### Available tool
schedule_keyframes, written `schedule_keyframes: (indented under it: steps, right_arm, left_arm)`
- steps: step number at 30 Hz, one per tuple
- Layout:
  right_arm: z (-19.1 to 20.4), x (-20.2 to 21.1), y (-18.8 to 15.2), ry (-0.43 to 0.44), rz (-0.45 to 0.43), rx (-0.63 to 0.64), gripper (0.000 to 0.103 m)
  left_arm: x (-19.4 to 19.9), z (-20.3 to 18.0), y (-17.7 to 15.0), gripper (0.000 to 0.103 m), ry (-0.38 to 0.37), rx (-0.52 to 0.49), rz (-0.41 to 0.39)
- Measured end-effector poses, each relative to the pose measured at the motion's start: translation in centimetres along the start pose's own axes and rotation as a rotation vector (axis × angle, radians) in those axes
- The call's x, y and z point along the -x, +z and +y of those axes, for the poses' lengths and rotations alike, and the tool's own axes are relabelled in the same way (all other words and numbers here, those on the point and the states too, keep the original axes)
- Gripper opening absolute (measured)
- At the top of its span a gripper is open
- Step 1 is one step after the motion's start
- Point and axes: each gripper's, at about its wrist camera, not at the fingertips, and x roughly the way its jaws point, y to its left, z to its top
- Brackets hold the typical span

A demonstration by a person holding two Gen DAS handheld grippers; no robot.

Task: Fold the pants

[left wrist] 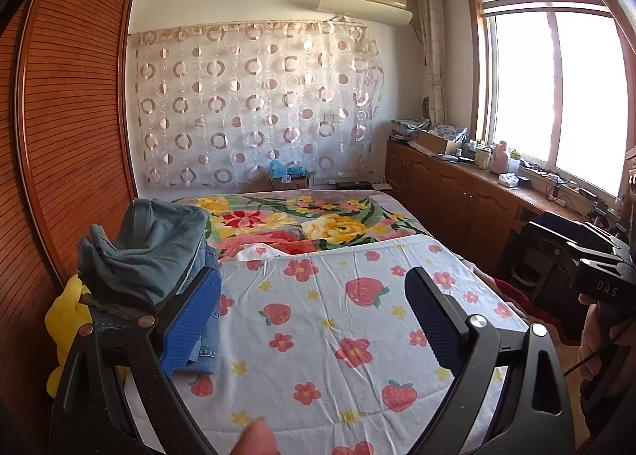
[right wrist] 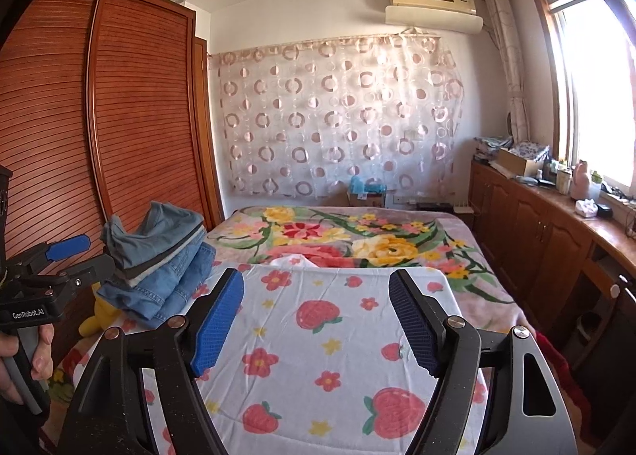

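A stack of folded pants (left wrist: 151,252) lies at the left edge of the bed, grey-blue pairs on top and denim (left wrist: 204,335) beneath; the right wrist view shows the same stack (right wrist: 159,256). My left gripper (left wrist: 314,276) is open over the strawberry-print sheet (left wrist: 338,355), its left pad just beside the denim, with nothing between the jaws. My right gripper (right wrist: 316,276) is also open and empty over the sheet (right wrist: 318,335), to the right of the stack. The left gripper (right wrist: 85,258) shows at the left edge of the right wrist view, held by a hand (right wrist: 39,351).
A yellow plush toy (left wrist: 65,319) sits between the bed and the slatted wooden wardrobe (left wrist: 71,117). A floral blanket (left wrist: 302,220) covers the far half of the bed. Wooden cabinets (left wrist: 457,188) with clutter on top run along the right wall under the window.
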Motion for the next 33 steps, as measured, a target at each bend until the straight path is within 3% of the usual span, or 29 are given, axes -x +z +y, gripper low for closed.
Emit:
schedule_keyframes:
  steps: [33]
  right_arm:
    - [-0.2, 0.9, -1.0, -0.006, -0.020, 0.005, 0.079]
  left_arm:
    - [1.6, 0.0, 0.5, 0.094, 0.015, -0.009, -0.024]
